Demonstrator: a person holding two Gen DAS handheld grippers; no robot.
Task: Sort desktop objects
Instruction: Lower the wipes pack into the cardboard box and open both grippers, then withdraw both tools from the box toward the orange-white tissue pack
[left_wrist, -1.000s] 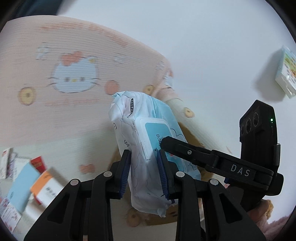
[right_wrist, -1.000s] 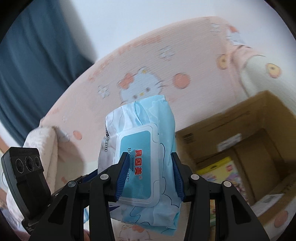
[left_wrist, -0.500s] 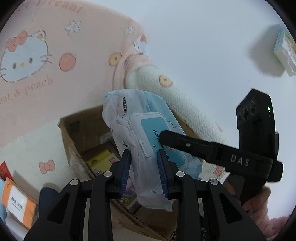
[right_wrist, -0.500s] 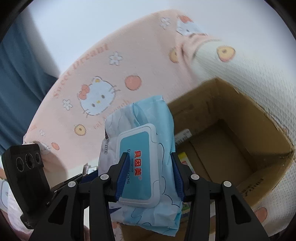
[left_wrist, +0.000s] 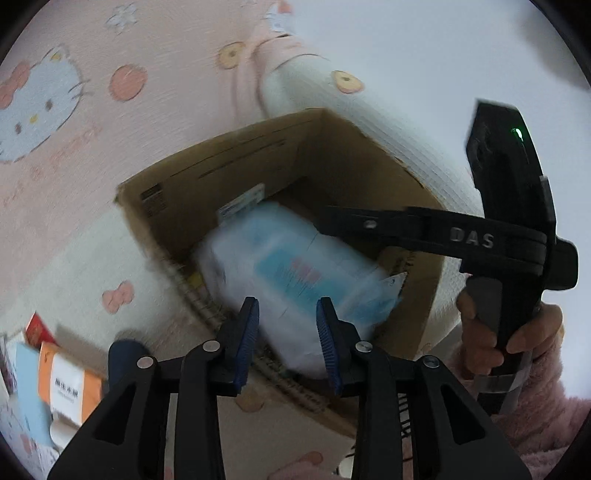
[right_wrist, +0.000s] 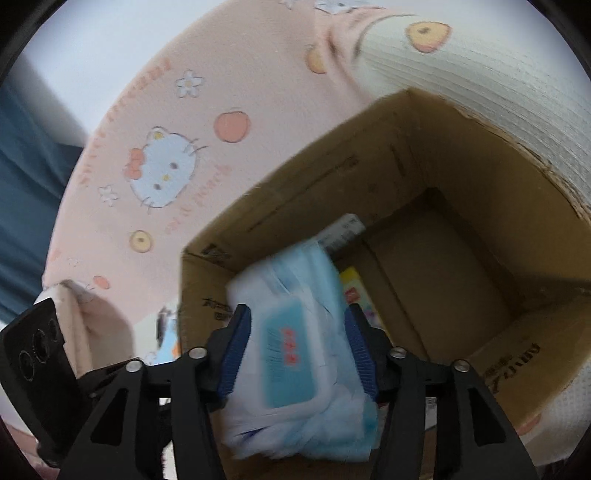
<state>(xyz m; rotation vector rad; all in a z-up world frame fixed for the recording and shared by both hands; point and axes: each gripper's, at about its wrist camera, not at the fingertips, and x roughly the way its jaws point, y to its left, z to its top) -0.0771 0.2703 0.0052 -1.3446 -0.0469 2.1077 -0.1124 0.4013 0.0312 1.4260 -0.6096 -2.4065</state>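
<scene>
- Left claw (left_wrist: 287, 341): its jaws are opening. The wipes pack (left_wrist: 295, 273) sits blurred beyond the blue pads, and from its own view no pad looks pressed on it, so I read it as released.
- Right claw (right_wrist: 298, 349): its jaws are opening too. The pack (right_wrist: 295, 347) is still between the pads, with the left pad at its edge and the right pad close by. The blur suggests the pack is slipping free, so I judge this grip let go as well.
- The pack is over the mouth of the cardboard box (right_wrist: 498, 206), partly inside, near the box's left wall. It tilts, with its lid face up.
- A yellow item (right_wrist: 356, 291) lies on the box bottom just beside the pack; its print is too small to read.
- The box stands on a bed with a pink cat-print cover (right_wrist: 155, 173).
- Step in hand: dropping the pack into the box, which looks nearly done.
- Next move, as I judge it: draw both claws up and apart without snagging the soft wrapper or the box wall, then go for the leftover items at the lower left edge of the left view, an orange-and-white packet (left_wrist: 70, 387) among them.
- Writing: "DAS" shows on the right claw's arm (left_wrist: 471, 238) in the left view. Red characters on the pack's lid are smeared. Script on the cover is unreadable.
</scene>
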